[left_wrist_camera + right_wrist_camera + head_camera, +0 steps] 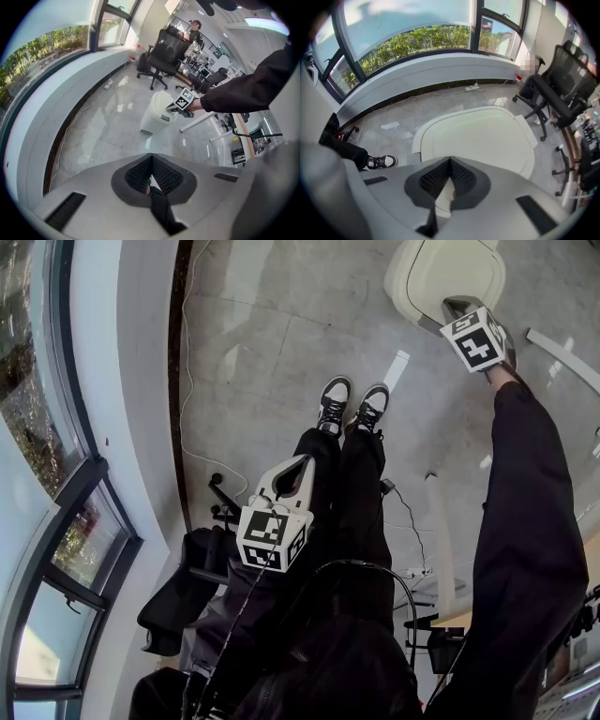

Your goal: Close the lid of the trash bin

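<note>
Jaws together and empty, right gripper hung over trash bin lid, probably to press it; left gripper, same, idled well off the bin.

Smooth cream plastic trash bin on glossy stone floor.

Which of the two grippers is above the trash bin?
The right gripper, held out over the trash bin; the left gripper hangs near the person's legs, well away from it.

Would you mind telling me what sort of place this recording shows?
Most likely an office: black swivel chairs, a long curved band of windows, and a white trash bin.
</note>
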A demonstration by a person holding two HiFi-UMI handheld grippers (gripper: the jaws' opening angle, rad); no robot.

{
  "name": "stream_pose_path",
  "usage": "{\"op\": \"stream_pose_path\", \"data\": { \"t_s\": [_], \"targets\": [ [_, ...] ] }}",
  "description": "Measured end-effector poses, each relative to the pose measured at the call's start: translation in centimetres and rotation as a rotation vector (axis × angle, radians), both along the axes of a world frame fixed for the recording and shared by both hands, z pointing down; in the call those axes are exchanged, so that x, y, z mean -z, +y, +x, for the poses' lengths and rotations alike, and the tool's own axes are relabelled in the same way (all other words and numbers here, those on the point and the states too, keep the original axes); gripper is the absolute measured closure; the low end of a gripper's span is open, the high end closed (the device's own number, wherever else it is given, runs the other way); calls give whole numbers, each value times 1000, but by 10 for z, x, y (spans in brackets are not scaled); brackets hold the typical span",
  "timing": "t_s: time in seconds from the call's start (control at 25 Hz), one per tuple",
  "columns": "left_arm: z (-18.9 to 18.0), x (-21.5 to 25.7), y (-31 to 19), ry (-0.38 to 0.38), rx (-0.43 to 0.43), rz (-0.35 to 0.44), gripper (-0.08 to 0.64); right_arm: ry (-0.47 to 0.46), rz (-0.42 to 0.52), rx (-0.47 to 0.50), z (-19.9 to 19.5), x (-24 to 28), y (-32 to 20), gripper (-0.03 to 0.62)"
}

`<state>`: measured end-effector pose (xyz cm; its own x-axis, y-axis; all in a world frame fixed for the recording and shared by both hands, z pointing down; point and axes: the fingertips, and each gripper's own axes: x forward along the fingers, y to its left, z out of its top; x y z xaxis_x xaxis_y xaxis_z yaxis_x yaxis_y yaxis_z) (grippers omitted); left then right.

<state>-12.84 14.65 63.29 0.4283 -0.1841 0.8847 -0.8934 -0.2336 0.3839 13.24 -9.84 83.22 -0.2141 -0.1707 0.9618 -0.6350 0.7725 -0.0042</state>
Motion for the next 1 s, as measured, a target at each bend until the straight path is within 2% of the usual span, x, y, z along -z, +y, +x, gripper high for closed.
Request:
{"op": "stream_pose_path", "data": {
  "t_s": [0.24, 0.48, 0.64, 0.84, 1.0],
  "targets": [
    [0, 1, 0, 4, -6, 5, 558, 7, 8, -1, 0, 3, 1, 588],
    [-3, 2, 0, -7, -14, 10, 558, -66, 73, -57, -7, 34, 2, 588],
    [11, 16, -22, 11, -41, 68, 558, -163, 148, -166, -12, 85, -3, 588],
    [29, 51, -42, 28, -76, 127, 558, -284, 226, -346, -14, 175, 13, 588],
    [45, 89, -75, 39, -129, 228, 558, -381, 318, -486, -9, 258, 16, 588]
  ]
}}
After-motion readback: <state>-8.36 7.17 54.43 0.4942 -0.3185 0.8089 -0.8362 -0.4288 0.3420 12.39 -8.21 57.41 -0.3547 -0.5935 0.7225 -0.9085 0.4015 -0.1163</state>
